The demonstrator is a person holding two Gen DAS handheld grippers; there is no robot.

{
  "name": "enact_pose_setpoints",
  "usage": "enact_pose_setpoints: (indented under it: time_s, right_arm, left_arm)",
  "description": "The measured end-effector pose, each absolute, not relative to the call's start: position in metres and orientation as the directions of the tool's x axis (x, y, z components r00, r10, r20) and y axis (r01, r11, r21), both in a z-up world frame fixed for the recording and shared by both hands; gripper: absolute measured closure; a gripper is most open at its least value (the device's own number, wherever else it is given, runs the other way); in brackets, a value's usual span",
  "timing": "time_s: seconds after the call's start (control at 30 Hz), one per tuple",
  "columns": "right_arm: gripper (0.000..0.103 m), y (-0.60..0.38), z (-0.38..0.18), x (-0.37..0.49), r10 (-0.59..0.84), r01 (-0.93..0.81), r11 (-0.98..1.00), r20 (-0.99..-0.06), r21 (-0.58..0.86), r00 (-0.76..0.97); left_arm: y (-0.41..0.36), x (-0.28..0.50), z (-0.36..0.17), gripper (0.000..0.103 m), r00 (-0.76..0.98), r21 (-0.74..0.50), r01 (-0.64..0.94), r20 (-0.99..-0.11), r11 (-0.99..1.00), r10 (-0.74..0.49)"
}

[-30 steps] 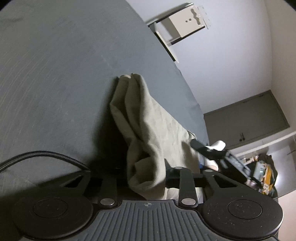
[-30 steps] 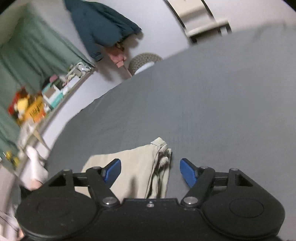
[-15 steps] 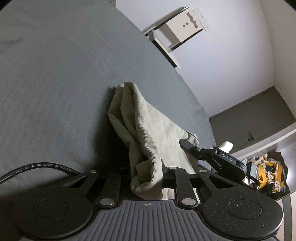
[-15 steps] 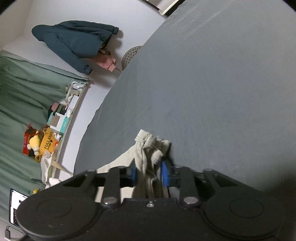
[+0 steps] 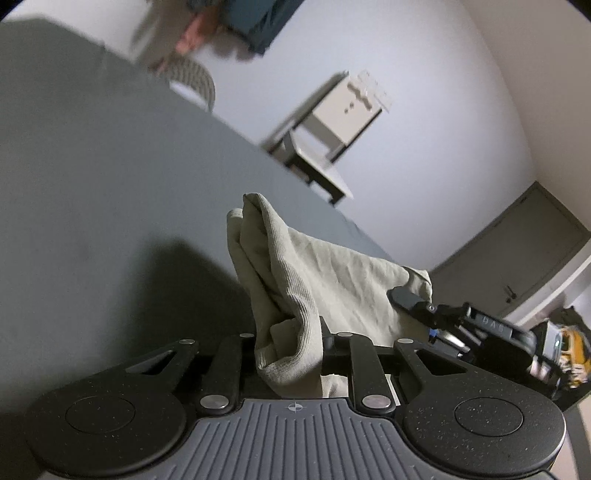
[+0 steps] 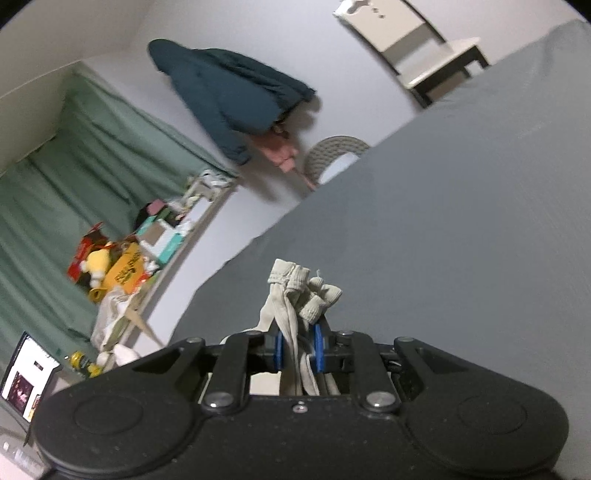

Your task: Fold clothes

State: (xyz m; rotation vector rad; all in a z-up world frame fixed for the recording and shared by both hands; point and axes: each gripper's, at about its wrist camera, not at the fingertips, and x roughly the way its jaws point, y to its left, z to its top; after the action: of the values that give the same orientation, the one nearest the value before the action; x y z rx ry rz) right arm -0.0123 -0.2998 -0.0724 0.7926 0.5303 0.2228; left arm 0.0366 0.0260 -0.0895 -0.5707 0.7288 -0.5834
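Here the beige garment hangs pinched between both tools' fingers.

Bunched beige garment hides the left tongs' fingertips; hanging clothes are blurred

- Dim indoor light, both views, flat grey cast.
- Left view: motion blur top-left, hanging clothes smeared; hard dark shadow on bed left of the cloth.
- Right view: sharper, slight smear.
- Heavy fisheye bend, black vignette at corners.
- Laptop screen blown out.
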Motion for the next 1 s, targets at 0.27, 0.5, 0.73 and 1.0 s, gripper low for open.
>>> enact_pose_setpoints:
  time_s: [0.27,0.5,0.73,1.0]
  right_arm:
    - [0.087,-0.241,-0.036,0.079,0.438,-0.068,0.72,-0.376,0.691,0.816]
    - [0.087,-0.19,-0.034,0.157,0.417,-0.066,0.764,-0.413,0.642,0.809]
    - [0.087,-0.15,-0.057,0.215,0.412,-0.069,0.786,-0.436,0.615,0.8]
    - [0.087,-0.125,-0.081,0.257,0.419,-0.076,0.791,-0.448,0.607,0.79]
  left_arm:
    - [0.099,0.117,-0.074,0.084,0.705,-0.575,0.232,-0.456,0.785,-0.543]
    - [0.134,0.189,-0.083,0.084,0.762,-0.507,0.155,-0.485,0.848,-0.429]
    - [0.166,0.238,-0.096,0.084,0.802,-0.445,0.092,-0.496,0.891,-0.331]
    - [0.171,0.27,-0.11,0.084,0.793,-0.342,0.072,-0.55,0.937,-0.262]
